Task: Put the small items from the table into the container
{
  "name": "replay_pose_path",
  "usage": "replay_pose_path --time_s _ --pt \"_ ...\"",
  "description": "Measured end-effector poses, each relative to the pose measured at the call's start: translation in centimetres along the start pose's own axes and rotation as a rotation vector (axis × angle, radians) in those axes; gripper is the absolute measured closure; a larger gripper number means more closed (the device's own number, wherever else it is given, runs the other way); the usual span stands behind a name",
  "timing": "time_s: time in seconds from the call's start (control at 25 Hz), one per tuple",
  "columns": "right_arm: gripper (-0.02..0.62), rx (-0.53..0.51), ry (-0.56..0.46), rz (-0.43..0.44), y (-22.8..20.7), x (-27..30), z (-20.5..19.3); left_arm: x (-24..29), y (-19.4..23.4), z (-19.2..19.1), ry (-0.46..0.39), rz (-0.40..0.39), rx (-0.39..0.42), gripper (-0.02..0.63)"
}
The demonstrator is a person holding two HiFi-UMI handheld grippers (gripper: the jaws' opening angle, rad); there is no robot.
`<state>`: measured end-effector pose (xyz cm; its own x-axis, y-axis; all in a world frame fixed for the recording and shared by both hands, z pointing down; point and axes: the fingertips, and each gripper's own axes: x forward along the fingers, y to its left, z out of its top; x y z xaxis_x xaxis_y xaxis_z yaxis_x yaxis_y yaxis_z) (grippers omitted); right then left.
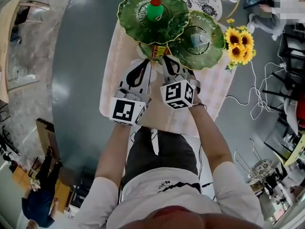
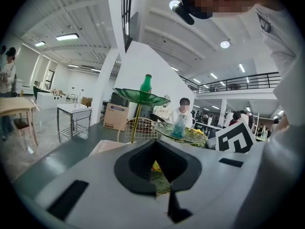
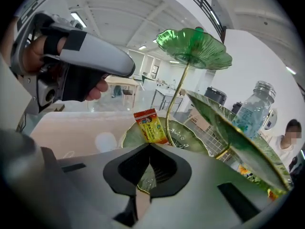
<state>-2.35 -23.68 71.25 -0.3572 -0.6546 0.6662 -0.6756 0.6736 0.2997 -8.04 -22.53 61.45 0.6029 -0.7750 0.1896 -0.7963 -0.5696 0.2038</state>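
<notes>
The right gripper has its jaws together, pinching the lower end of a yellow snack packet with a red top edge. The packet stands up from the jaw tips, leaning a little. It hangs over the near rim of the lowest dish, a small green leaf-shaped dish on a stand with three such dishes.

In the head view the packet shows just past the tips of the right gripper, above the lowest dish. The left gripper is close beside it on the left, pointing at the same dish.

In its own view the left gripper has its jaws closed tip to tip with nothing clamped; a bit of yellow and green shows beyond them.

The stand sits at the far edge of the table, which has a pale cloth. Its top dish carries a green bottle with a red cap. The middle dish, to the right, carries a clear bottle. Sunflowers stand at the table's far right corner
</notes>
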Motion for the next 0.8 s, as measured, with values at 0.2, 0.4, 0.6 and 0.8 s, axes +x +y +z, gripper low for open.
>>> replay_pose_path --time_s 0.2,0.4,0.6,0.8 --pt "0.58 -0.057 0.051 -0.015 0.3 1.6 -0.9 0.7 1.0 -1.2 -0.005 0.008 -0.012 0.598" --pt "0.58 -0.15 0.069 -0.048 0.7 2.2 -1.4 1.7 1.7 -2.7 -0.003 0.009 -0.039 0.6" --pt "0.58 -0.265 0.1 -0.124 0.3 2.8 -1.9 2.1 1.9 -3.4 -0.018 0.008 -0.053 0.598" --pt "0.579 -0.282 0.121 -0.137 0.3 3.1 -2.2 2.3 2.1 -3.9 -0.027 0.006 -0.06 0.599"
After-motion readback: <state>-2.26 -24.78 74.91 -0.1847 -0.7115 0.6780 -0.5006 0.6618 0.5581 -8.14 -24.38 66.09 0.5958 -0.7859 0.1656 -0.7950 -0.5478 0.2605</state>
